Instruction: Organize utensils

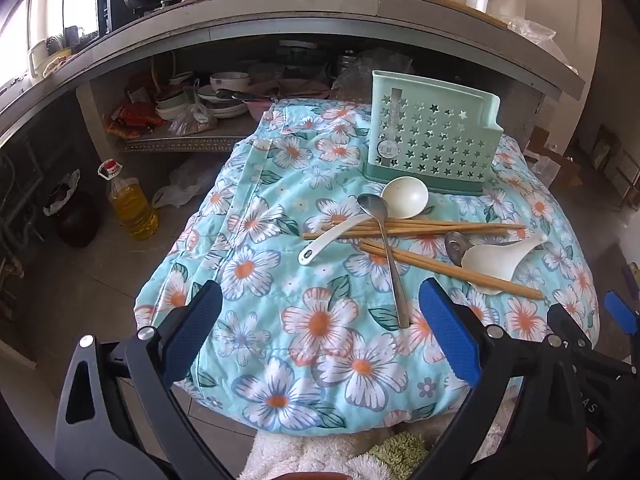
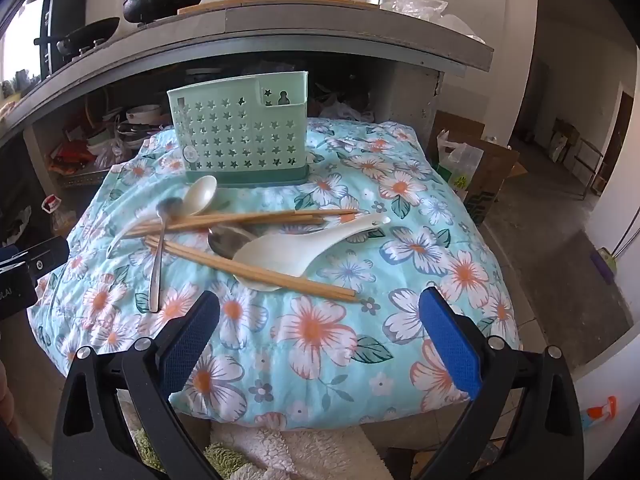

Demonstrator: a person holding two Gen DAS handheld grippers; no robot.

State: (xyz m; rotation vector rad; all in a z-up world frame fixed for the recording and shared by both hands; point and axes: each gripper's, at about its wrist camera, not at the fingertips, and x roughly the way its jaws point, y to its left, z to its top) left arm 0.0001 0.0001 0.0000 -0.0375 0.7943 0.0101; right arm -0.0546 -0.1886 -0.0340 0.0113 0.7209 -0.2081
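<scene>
A: Kitchen: a floral quilt (image 1: pixel 320 320) over a low table, below a grey counter (image 1: pixel 280 4).
B: And the utensils?
A: Chopsticks (image 1: pixel 420 226), a metal spoon (image 1: pixel 390 256) and white spoons (image 1: pixel 404 196) lie heaped just in front of the green star-punched holder (image 1: pixel 432 136).
B: Any writing?
A: The holder's round sticker is too small to read.
B: The claws?
A: Left gripper (image 1: pixel 320 320) and right gripper (image 2: pixel 320 320) both gape wide, holding nothing, nearer than the heap.

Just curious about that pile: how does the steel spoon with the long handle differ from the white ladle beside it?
The steel spoon is grey metal with a small bowl and a thin straight handle. The white ladle has a far bigger round bowl and a thicker curved handle. The spoon lies over the chopsticks; the ladle's handle passes under them. Both lie loose on the cloth.
</scene>
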